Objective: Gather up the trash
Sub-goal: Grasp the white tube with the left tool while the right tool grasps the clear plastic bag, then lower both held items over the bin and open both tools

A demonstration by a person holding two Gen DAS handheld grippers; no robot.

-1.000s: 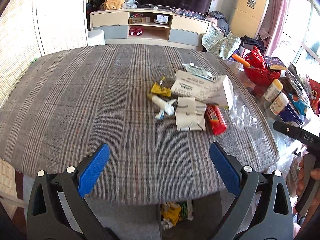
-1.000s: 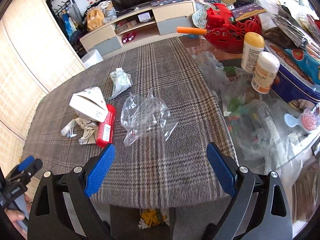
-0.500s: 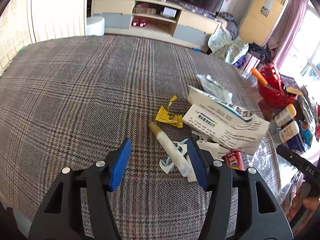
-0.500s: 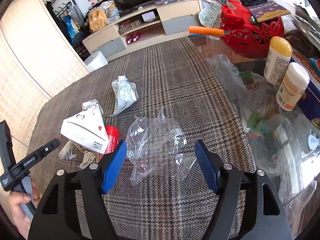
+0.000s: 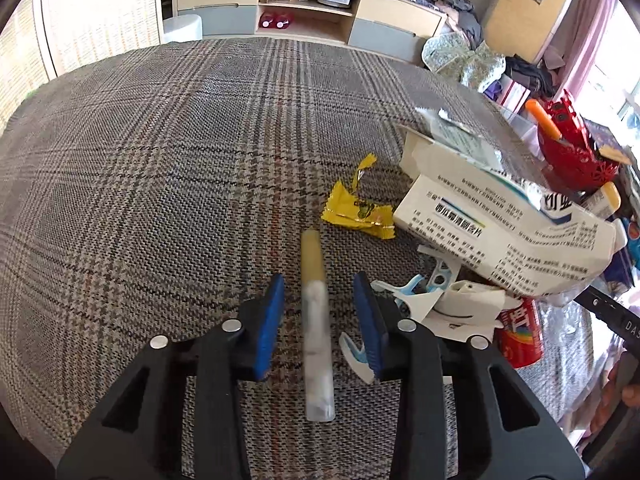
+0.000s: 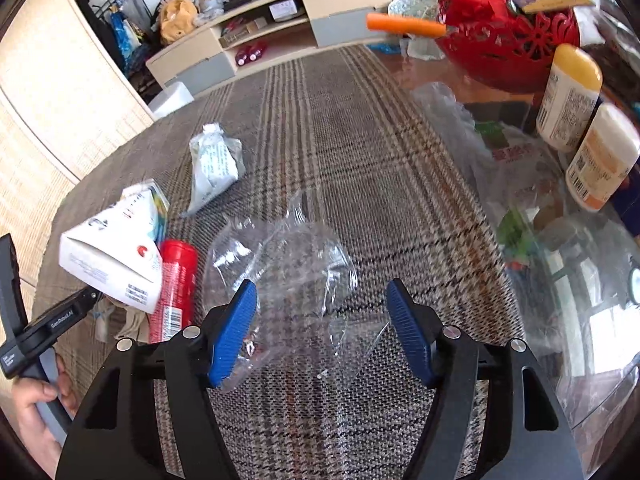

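Observation:
Trash lies on a plaid tablecloth (image 5: 168, 168). My left gripper (image 5: 319, 288) is open, its blue pads on either side of a white and yellow tube (image 5: 316, 312) without touching it. Beside it lie a yellow wrapper (image 5: 356, 210), a white carton (image 5: 500, 232), white plastic scraps (image 5: 436, 300) and a red tube (image 5: 520, 332). My right gripper (image 6: 322, 294) is open over a crumpled clear plastic wrapper (image 6: 288, 268). The carton (image 6: 116, 256), red tube (image 6: 176, 284) and a folded paper packet (image 6: 214, 164) lie to its left.
A red basket (image 6: 508, 36) with an orange handle (image 6: 404, 24), two white bottles (image 6: 568, 96) and clear bags (image 6: 520, 184) crowd the glass table part on the right. A TV cabinet (image 5: 308, 4) stands behind the table.
Both grippers have moved forward and down to the table. The left jaws have narrowed around the tube; the right jaws have narrowed over the clear wrapper.

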